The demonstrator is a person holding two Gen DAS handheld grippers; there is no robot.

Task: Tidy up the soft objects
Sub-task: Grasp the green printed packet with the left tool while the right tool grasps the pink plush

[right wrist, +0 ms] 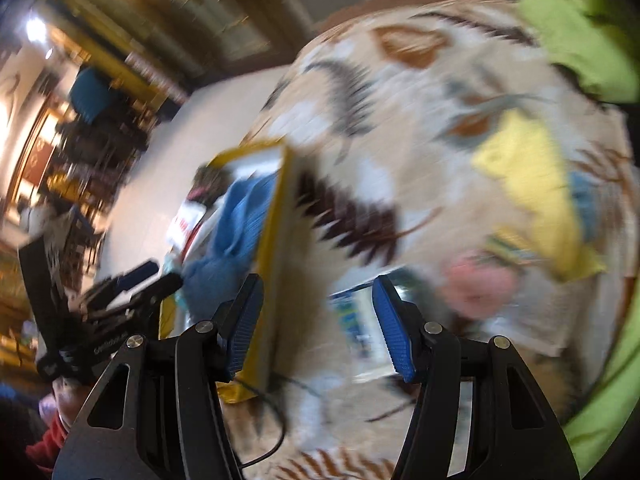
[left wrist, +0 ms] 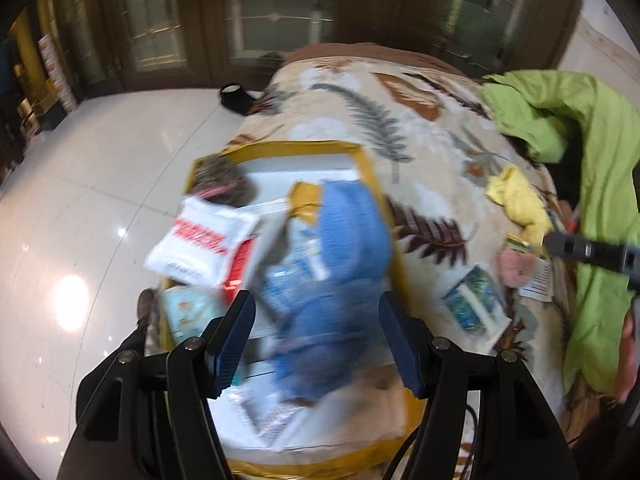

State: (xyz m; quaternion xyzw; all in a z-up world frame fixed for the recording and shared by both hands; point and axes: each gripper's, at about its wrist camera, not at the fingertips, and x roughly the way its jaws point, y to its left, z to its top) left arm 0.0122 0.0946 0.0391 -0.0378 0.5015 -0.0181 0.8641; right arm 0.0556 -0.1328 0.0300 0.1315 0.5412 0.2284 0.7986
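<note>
A cardboard box sits on a leaf-patterned blanket. In it lie a blue knitted cloth, a white and red packet and a grey fuzzy item. My left gripper is open just above the blue cloth, holding nothing. A yellow cloth and a pink soft item lie on the blanket to the right. My right gripper is open and empty above the blanket, right of the box, with the pink item and yellow cloth ahead right. The right view is blurred.
A green garment lies along the right side of the bed. A small printed packet lies flat near the pink item. White tiled floor lies left of the bed, with dark glass cabinets behind.
</note>
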